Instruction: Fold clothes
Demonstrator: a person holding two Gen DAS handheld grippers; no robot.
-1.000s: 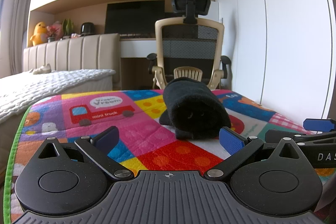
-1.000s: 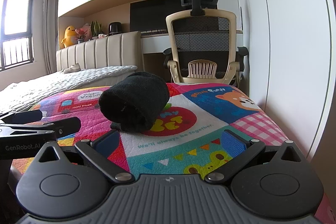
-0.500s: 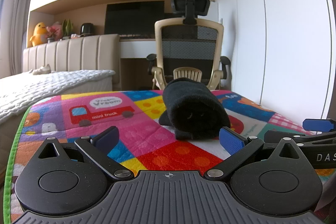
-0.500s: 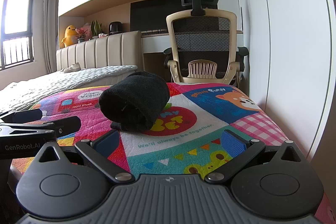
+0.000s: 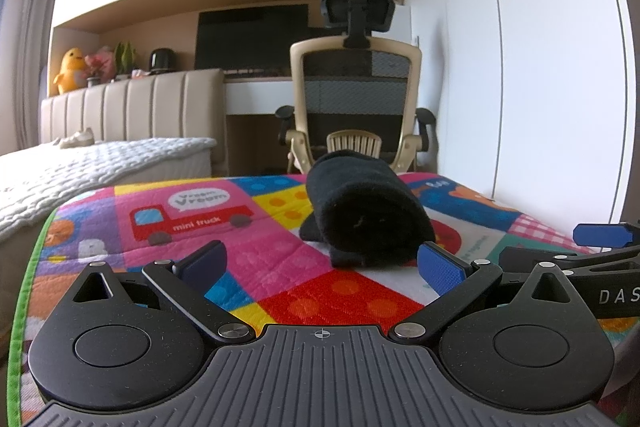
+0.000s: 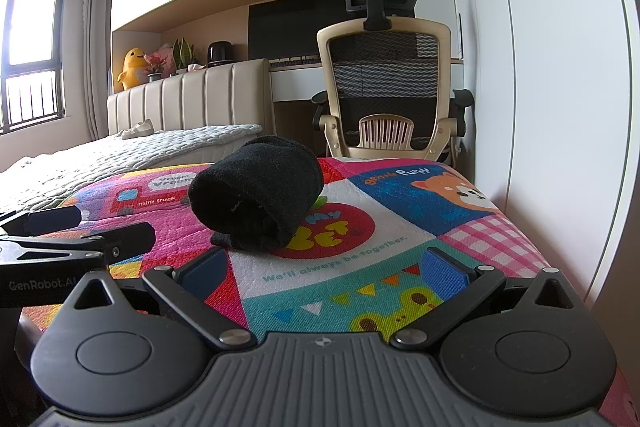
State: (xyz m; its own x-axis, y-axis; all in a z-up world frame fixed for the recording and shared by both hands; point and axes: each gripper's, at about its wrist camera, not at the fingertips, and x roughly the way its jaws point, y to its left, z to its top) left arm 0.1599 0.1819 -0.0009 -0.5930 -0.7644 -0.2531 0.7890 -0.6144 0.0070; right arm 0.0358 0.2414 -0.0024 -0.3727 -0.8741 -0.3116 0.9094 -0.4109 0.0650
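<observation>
A black garment (image 5: 366, 213) lies rolled into a thick bundle on a colourful play mat (image 5: 192, 223). It also shows in the right wrist view (image 6: 260, 195). My left gripper (image 5: 322, 263) is open and empty, low over the mat, just short of the roll. My right gripper (image 6: 326, 269) is open and empty, to the right of the roll and nearer than it. The right gripper's fingers (image 5: 602, 235) show at the right edge of the left wrist view. The left gripper's fingers (image 6: 116, 239) show at the left of the right wrist view.
A beige mesh office chair (image 6: 388, 87) stands beyond the mat's far edge. A bed with a grey quilt (image 6: 132, 151) lies to the left. A white wall (image 6: 552, 67) runs along the right side. A desk with a dark monitor (image 5: 252, 37) is behind.
</observation>
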